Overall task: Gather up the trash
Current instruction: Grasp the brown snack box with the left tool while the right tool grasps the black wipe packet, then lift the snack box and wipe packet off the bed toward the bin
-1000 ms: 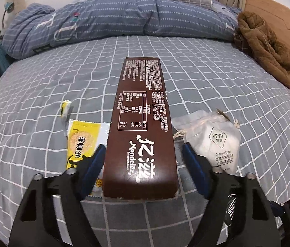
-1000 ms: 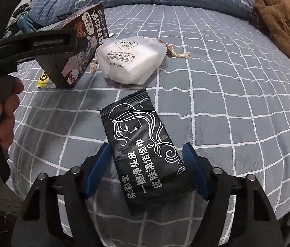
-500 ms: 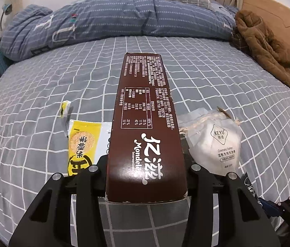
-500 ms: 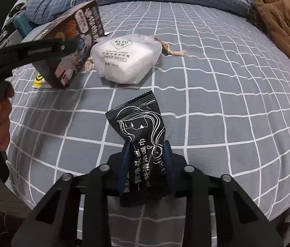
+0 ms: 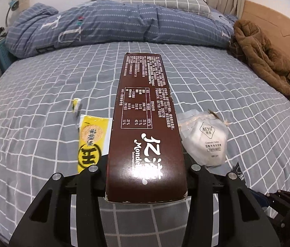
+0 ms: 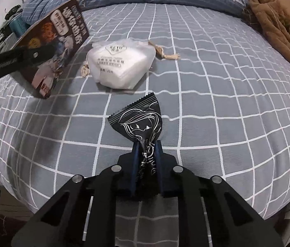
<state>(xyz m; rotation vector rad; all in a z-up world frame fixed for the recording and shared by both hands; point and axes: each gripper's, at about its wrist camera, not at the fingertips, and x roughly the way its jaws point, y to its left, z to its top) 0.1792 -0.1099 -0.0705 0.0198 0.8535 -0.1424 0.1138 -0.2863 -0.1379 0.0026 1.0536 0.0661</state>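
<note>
- Right gripper, low centre: jaws pinch the black sachet, crumpled.
- Left gripper: jaws clamp the brown box, mid-frame, raised (pickup step, I judge).
- Next: carry both off; white pouch and yellow wrapper remain on the bed.

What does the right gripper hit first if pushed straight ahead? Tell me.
Probably the white cotton-pad pouch. The right gripper, shut on the crumpled black foil wipe packet, points over bare grey checked bedsheet toward it, though depth and height are uncertain.
</note>
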